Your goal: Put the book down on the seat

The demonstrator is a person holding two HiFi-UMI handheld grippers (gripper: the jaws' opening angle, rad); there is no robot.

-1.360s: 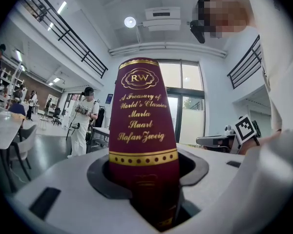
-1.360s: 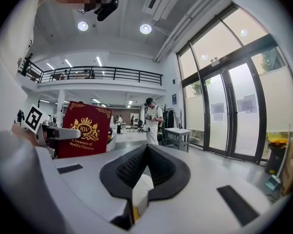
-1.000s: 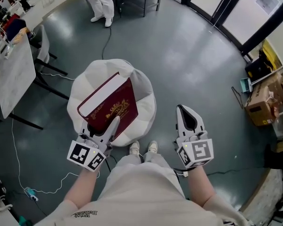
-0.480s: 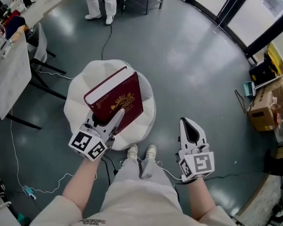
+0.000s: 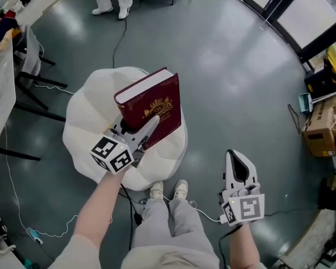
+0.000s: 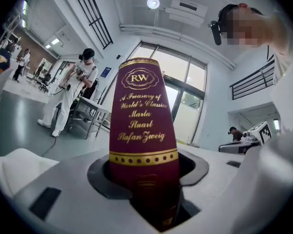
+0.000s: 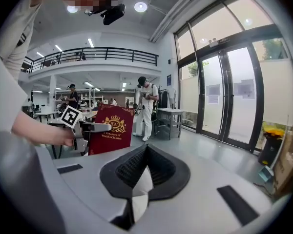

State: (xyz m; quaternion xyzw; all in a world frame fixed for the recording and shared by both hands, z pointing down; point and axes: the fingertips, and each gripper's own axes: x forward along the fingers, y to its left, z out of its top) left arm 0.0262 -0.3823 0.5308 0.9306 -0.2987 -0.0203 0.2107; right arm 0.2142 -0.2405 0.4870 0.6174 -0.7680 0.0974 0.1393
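We carry the book (image 5: 151, 102) above the seat (image 5: 89, 108).
Our left gripper (image 5: 147, 126) clamps its lower edge; let go near the seat's rounded rim, it may slide off. Our right gripper (image 5: 238, 157) hangs closed, empty.

Open-plan laboratory hall.
A polished grey floor (image 5: 224, 66), glazed doors (image 7: 224, 99), a railed mezzanine (image 7: 95, 55), a counter (image 7: 172, 112) and a white-suited person (image 7: 145, 108) are shown.
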